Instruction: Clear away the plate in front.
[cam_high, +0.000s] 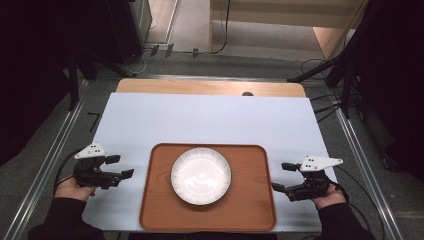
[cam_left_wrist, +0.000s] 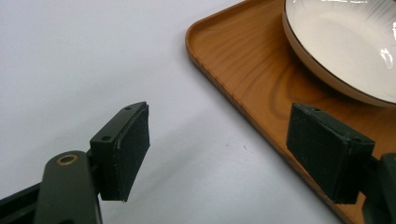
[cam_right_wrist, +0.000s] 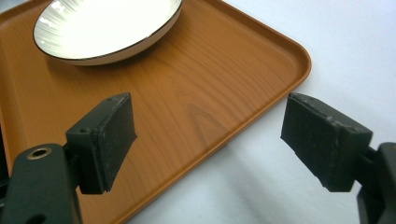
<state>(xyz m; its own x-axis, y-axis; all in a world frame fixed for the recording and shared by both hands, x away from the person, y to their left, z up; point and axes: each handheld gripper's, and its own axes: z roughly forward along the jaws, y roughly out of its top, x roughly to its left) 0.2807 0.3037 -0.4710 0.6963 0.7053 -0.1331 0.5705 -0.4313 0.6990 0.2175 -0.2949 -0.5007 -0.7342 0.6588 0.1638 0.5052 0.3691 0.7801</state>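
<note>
A brown wooden tray (cam_high: 250, 210) lies at the near middle of the white table cover, with a white ribbed plate (cam_high: 201, 175) at its centre. To the tray's left my left gripper (cam_high: 120, 167) is held open, jaws pointing at the tray's left edge (cam_left_wrist: 224, 88); the plate (cam_left_wrist: 345, 42) shows beyond that edge. On the tray's right side my right gripper (cam_high: 283, 176) is open, jaws aimed at the right rim (cam_right_wrist: 280, 84), with the plate (cam_right_wrist: 107, 28) farther in. Neither gripper holds or touches anything.
The white cover (cam_high: 210, 120) stretches over the table behind the tray, with a strip of bare wood (cam_high: 210, 87) at the far edge. Metal rails (cam_high: 55, 150) run along both sides. Cables and stand legs (cam_high: 320, 70) lie on the floor beyond.
</note>
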